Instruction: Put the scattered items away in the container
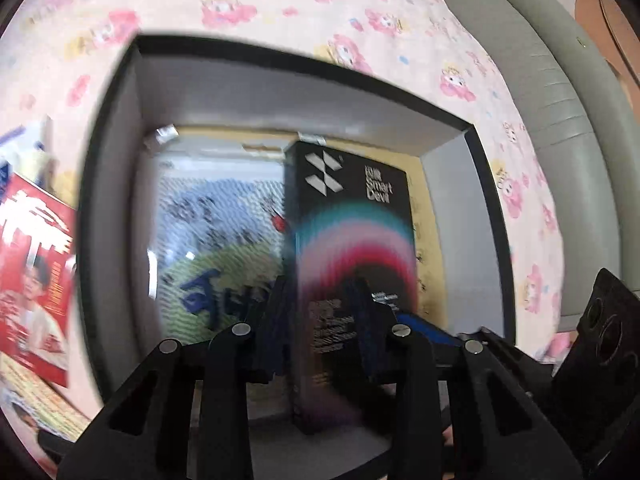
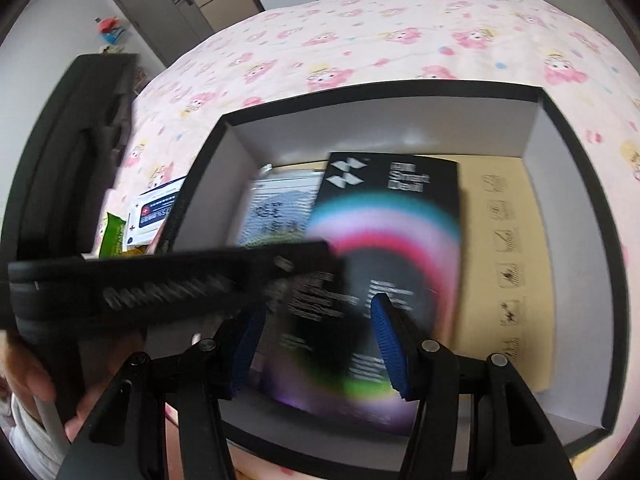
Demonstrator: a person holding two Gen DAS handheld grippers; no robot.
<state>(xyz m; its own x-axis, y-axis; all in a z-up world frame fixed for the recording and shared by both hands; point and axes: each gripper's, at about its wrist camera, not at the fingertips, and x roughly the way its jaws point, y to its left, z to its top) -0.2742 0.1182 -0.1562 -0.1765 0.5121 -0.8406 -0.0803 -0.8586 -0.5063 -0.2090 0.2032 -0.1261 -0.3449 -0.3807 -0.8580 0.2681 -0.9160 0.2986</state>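
A black box [image 1: 352, 240] with a rainbow arc and white lettering is held over the inside of the black container [image 1: 280, 56], which has grey inner walls. My left gripper [image 1: 320, 300] is shut on the box's near end, one pad on each side. In the right wrist view the same box [image 2: 384, 248] leans across the container [image 2: 380, 92]. My right gripper [image 2: 320, 340] hovers open in front of the box's face, its blue pads [image 2: 390, 344] not pressing on it. The left gripper [image 2: 180, 280] crosses that view as a black bar.
On the container floor lie a clear-wrapped pack [image 1: 216, 232] with green and blue print and a yellow sheet [image 2: 508, 240]. A red box [image 1: 36, 264], a white and blue box [image 2: 154, 212] and a green packet [image 2: 114, 236] lie outside it on the pink patterned bedsheet [image 1: 280, 0].
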